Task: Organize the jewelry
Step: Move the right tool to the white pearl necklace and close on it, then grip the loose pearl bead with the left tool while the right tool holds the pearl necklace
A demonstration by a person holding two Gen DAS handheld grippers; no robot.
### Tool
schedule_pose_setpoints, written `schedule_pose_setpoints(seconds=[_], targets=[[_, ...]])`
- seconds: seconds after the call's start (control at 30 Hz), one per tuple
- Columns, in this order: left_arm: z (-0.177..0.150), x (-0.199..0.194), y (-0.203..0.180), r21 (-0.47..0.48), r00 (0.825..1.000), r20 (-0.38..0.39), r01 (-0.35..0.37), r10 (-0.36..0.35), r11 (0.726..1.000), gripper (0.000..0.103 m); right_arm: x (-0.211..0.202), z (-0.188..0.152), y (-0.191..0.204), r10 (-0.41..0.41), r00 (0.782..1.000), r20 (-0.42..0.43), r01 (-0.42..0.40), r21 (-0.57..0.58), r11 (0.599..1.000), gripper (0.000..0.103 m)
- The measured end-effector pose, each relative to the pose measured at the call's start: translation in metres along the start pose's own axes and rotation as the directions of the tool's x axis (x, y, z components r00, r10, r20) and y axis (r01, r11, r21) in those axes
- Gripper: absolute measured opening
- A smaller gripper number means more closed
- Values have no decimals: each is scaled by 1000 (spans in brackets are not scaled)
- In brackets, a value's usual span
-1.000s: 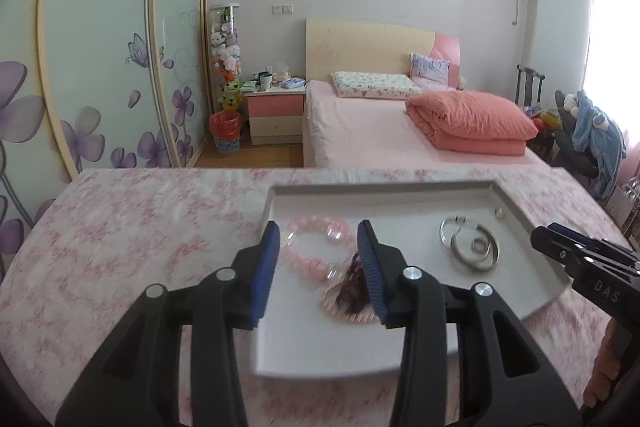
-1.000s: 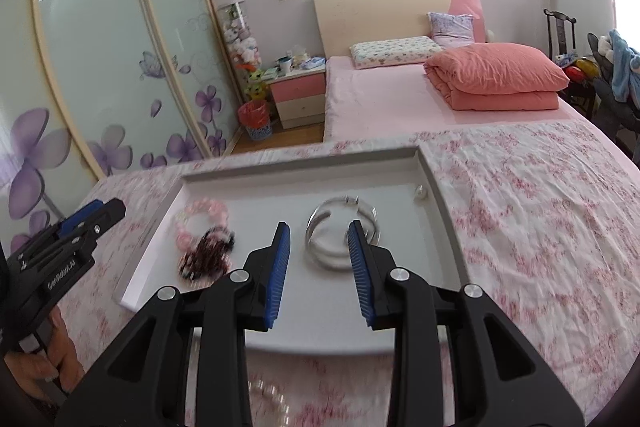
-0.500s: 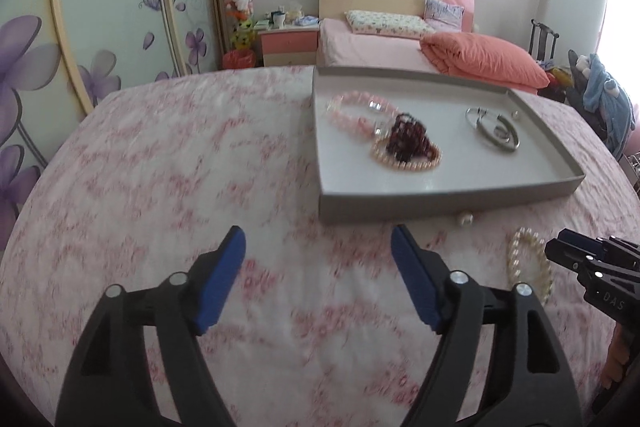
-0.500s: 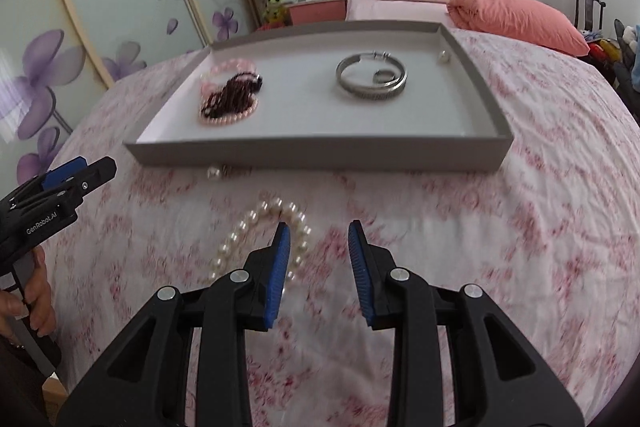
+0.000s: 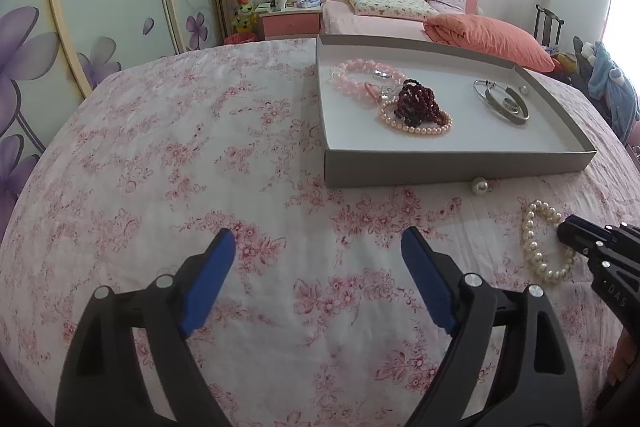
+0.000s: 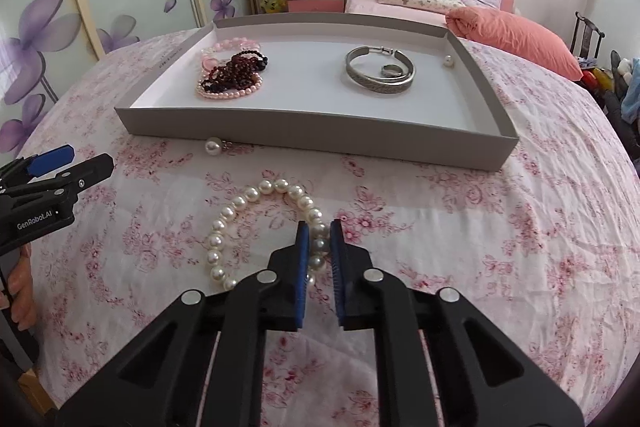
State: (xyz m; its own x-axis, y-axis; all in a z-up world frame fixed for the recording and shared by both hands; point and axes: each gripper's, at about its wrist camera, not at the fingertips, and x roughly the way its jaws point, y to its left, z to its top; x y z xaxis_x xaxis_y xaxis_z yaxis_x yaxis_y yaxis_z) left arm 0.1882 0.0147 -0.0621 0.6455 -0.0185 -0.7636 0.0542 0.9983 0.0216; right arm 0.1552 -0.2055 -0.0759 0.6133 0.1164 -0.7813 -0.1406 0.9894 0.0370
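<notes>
A white pearl bracelet [image 6: 252,193] lies on the pink flowered cloth in front of a grey tray [image 6: 320,133]. My right gripper [image 6: 319,233] is shut on the bracelet's right side, with pearls pinched between its blue pads. In the left wrist view that bracelet [image 5: 532,239] and the right gripper [image 5: 568,229] sit at the far right. My left gripper [image 5: 318,239] hovers over bare cloth left of them. Its jaws are opening and nothing is between them. A loose pearl earring [image 6: 213,147] rests against the tray's front wall.
The tray holds a pink bead bracelet [image 5: 360,67], dark red beads [image 5: 416,99] on a pink pearl bracelet, a silver bangle [image 6: 380,75] with a ring [image 6: 390,69], and a single pearl [image 6: 449,61]. A bed and a flowered wardrobe stand behind the table.
Both grippers came down from over the tray to the cloth in front of it. The left jaws spread wider. The right jaws closed onto the white pearl bracelet.
</notes>
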Motion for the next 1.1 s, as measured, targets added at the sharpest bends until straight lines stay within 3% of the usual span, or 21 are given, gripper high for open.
schedule_pose_setpoints(seconds=[0.17,0.47,0.63,0.87,1.1], targets=[[-1,3,-1,4,1000,-9,-4,4,1000,84,3,4,-24,-85,996,2,85,63,994,11],[1,-1,-9,16,1000,-11,14,-14,1000,84,1,3,-33,-97,995,2,97,61,993,11],[7,-6,-31,34,998,-10,58,-58,998,84,3,5,-50,-170,985,-7,169,140,976,11],[15,3,-76,49,996,-37,84,-82,995,83,2,5,-61,-179,984,-11,178,177,968,11],[22,27,-105,1,995,-87,53,-53,999,60,3,5,-64,-153,988,-7,152,192,970,11]])
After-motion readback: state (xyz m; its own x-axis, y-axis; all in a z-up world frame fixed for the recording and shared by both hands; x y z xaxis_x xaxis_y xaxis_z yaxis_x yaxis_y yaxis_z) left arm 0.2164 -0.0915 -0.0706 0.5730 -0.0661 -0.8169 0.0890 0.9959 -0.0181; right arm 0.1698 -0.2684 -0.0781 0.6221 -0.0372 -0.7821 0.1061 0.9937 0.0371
